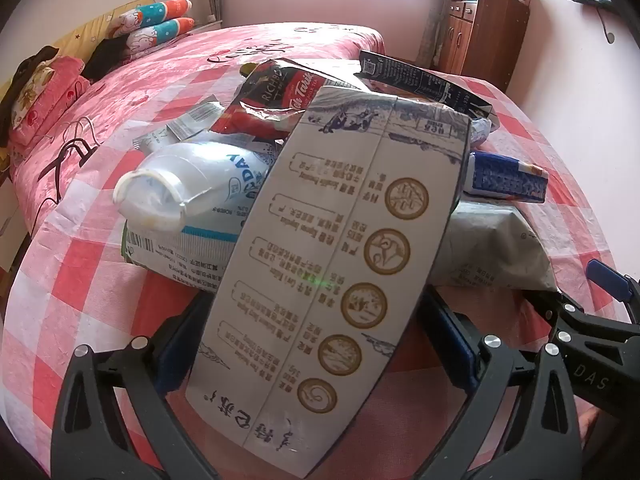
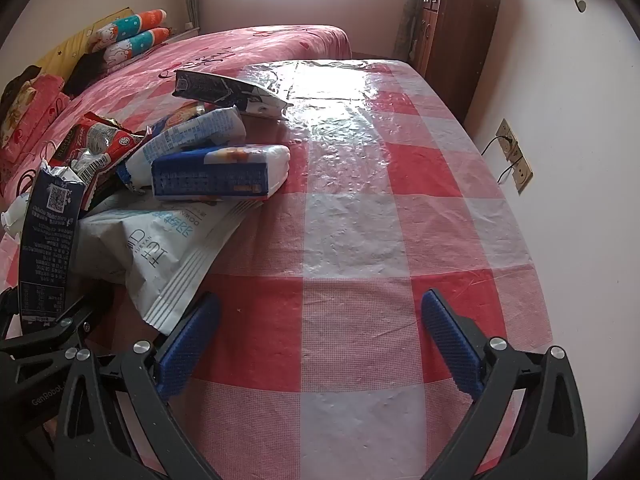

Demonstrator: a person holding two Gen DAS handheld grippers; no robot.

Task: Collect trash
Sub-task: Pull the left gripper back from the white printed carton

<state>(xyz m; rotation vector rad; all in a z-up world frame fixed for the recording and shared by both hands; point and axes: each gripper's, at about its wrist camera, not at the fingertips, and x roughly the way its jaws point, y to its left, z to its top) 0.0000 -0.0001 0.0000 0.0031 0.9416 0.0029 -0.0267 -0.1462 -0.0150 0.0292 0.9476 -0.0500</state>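
Note:
A tall white carton with gold circles lies lengthwise between the fingers of my left gripper. The jaws stand wide and the blue pads sit at the carton's edges; no squeeze shows. The right wrist view shows the carton's dark blue side rising from the left gripper's frame. Behind it is a trash pile: a clear plastic bottle, a red pouch, a dark bag, a blue-white packet and a white bag. My right gripper hangs open over bare cloth, beside the white bag's corner.
The table wears a red and white checked plastic cloth. A pink bed with pillows runs along its left and far side. A brown cabinet stands at the back right, and a wall socket is on the right wall.

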